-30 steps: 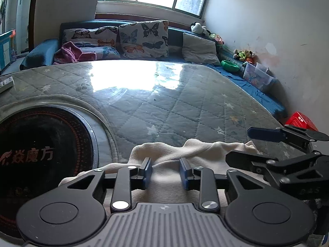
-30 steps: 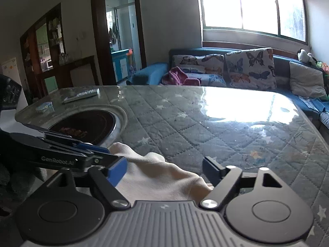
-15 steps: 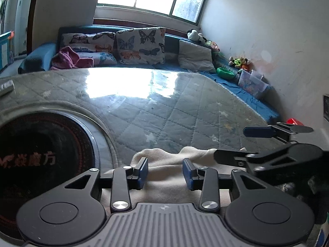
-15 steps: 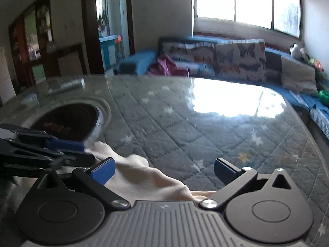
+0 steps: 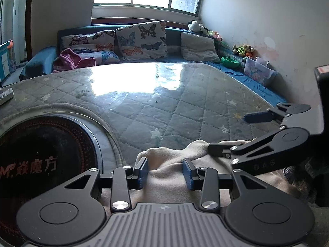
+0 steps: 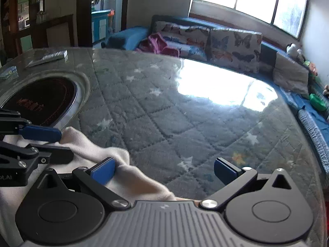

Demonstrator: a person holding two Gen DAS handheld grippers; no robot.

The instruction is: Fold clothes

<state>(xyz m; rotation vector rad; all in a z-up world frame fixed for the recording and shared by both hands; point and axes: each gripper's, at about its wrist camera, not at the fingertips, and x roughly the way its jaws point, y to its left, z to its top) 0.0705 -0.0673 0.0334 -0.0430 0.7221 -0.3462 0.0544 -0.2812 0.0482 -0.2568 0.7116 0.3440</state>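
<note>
2 wrist fisheyes, low over table, facing sofa; both show cloth.

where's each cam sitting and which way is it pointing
Left wrist: on the left gripper, facing the window and butterfly-cushioned blue sofa across the quilted grey table; jaws open over the cream fleece garment; right gripper enters at right.
Right wrist: on the right gripper, facing the sofa; left gripper at left.
Shared: garment, table, round black cooktop.

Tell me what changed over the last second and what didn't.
The left gripper opened slightly wider over the cream cloth; the right gripper spread wider too. Both views shifted a little. Neither has clamped the cloth, which stays bunched at the near edge of the quilted table.
</note>
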